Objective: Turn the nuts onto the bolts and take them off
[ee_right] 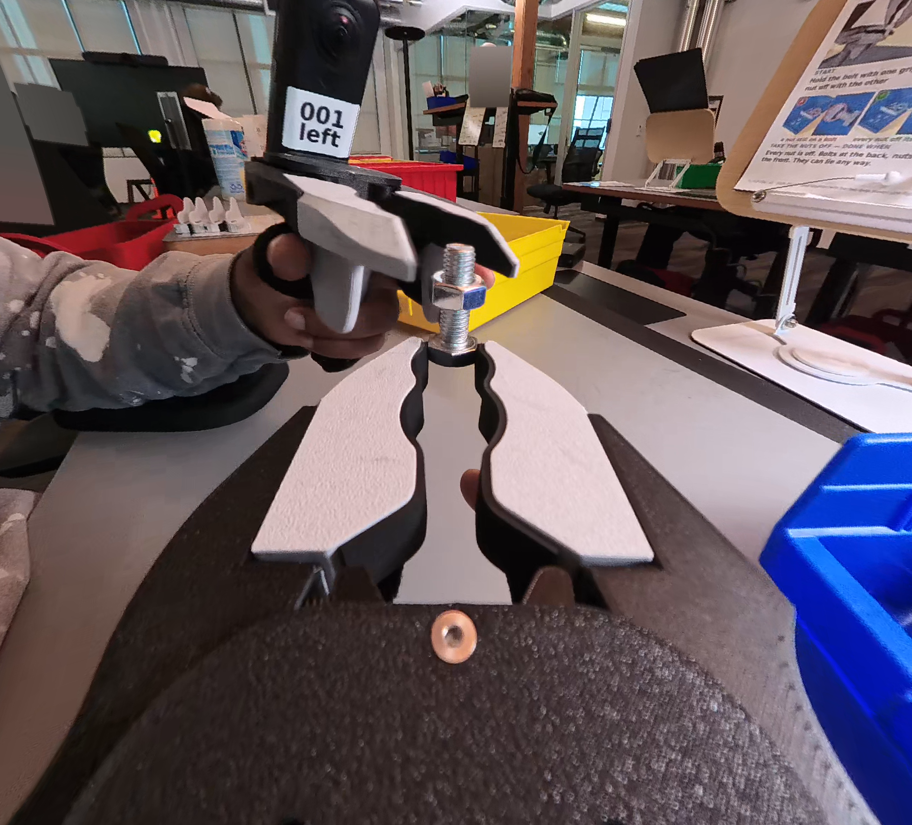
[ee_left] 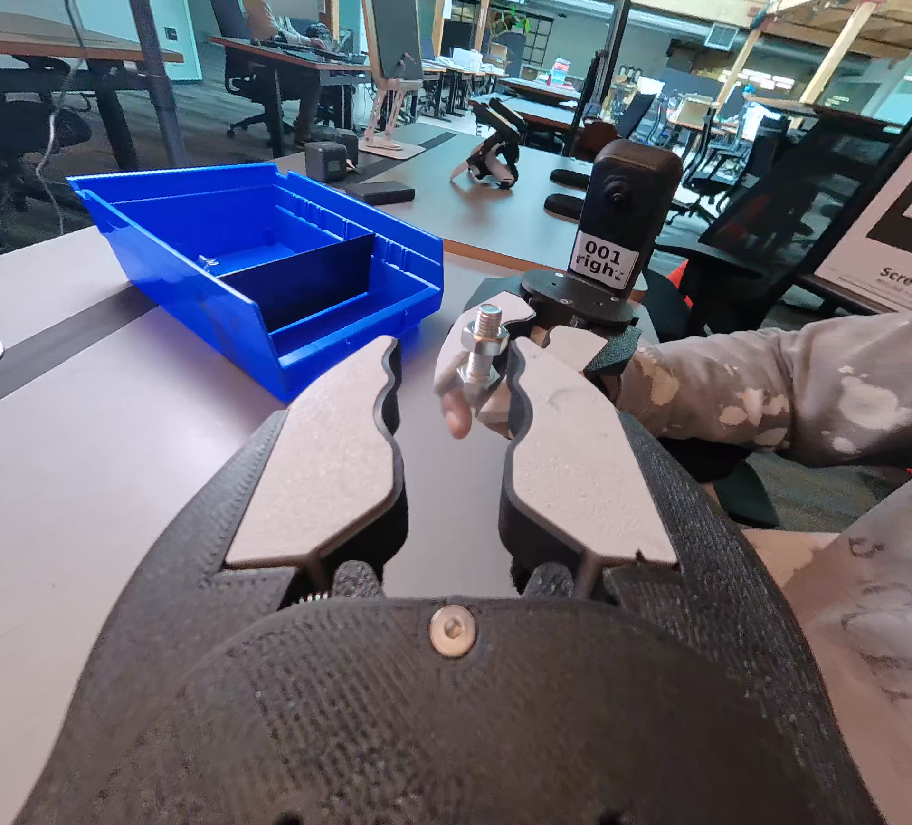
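One bolt (ee_right: pixel 456 302) stands upright in your right gripper (ee_right: pixel 451 352), its hex head pinched between the two fingertips and its threaded shank pointing up. A hex nut (ee_right: pixel 459 295) sits about halfway up the thread, well clear of the head. In the left wrist view the same bolt (ee_left: pixel 481 347) leans a little to the right, with the nut (ee_left: pixel 484 336) high on it and a short run of thread showing above.

Your left gripper (ee_left: pixel 454 362) has its fingers spread, with nothing between the pads (ee_left: pixel 345 431); the bare grey table (ee_left: pixel 98 431) shows through the gap. The bolt stands just beyond those tips. From the right wrist view, your left gripper (ee_right: pixel 464 268) reaches in from the left with its fingers at the level of the nut and the upper thread; whether they touch the nut is hard to judge from this angle, as one finger hides the far side.

A blue parts bin (ee_left: pixel 276 268) sits on the table to the left of the bolt, split by a dark divider (ee_left: pixel 306 273). A small metal piece, probably another fastener (ee_left: pixel 208 262), lies in its rear compartment. A yellow bin (ee_right: pixel 518 258) shows behind the bolt in the right wrist view, and an instruction sheet on a stand (ee_right: pixel 839 85) is off to the right.
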Tool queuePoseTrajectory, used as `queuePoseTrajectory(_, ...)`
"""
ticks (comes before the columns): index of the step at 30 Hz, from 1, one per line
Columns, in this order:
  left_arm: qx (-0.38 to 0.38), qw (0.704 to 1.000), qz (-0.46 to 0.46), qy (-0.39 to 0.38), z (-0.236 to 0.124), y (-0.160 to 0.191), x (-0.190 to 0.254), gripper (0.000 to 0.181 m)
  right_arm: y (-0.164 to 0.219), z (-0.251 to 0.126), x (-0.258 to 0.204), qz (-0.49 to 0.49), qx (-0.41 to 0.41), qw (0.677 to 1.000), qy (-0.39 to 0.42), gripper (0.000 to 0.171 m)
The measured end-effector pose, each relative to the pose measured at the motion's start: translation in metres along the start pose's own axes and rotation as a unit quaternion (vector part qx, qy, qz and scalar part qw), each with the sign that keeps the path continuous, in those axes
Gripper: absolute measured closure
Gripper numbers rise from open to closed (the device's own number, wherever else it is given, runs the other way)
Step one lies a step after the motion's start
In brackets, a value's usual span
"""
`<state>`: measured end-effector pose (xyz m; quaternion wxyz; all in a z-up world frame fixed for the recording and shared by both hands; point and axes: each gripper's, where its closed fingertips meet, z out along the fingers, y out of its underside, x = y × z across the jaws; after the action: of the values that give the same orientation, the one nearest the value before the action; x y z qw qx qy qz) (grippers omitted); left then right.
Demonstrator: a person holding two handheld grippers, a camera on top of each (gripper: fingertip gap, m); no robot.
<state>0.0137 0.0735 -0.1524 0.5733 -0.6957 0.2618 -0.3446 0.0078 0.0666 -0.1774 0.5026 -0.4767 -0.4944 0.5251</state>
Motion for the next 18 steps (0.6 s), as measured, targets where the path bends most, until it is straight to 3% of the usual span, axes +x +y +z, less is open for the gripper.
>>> queuePoseTrajectory(2,-0.003,1.0,0.014,-0.012,0.002,0.001,-0.001,0.143,-0.001,0.001,-0.002,-0.001,0.001,1.0,0.0,0.153)
queuePoseTrajectory(4,-0.006,0.998,0.017,-0.065,-0.003,0.001,-0.019,0.164,-0.005,-0.002,-0.002,0.003,0.014,1.0,-0.01,0.153)
queuePoseTrajectory(13,-0.005,1.0,0.014,-0.007,0.001,0.001,0.001,0.139,-0.001,0.0,0.0,-0.001,0.001,1.0,0.002,0.153)
queuePoseTrajectory(15,-0.004,1.0,0.02,-0.015,0.002,0.001,-0.001,0.143,-0.002,0.0,-0.001,-0.002,0.001,1.0,0.005,0.153)
queuePoseTrajectory(17,-0.007,0.998,0.02,-0.06,-0.002,0.001,-0.016,0.162,-0.004,-0.002,0.0,0.003,0.011,1.0,0.0,0.153)
queuePoseTrajectory(18,-0.008,0.997,0.028,-0.072,-0.005,0.001,-0.022,0.162,-0.007,-0.003,0.0,0.007,0.018,1.0,-0.003,0.153)
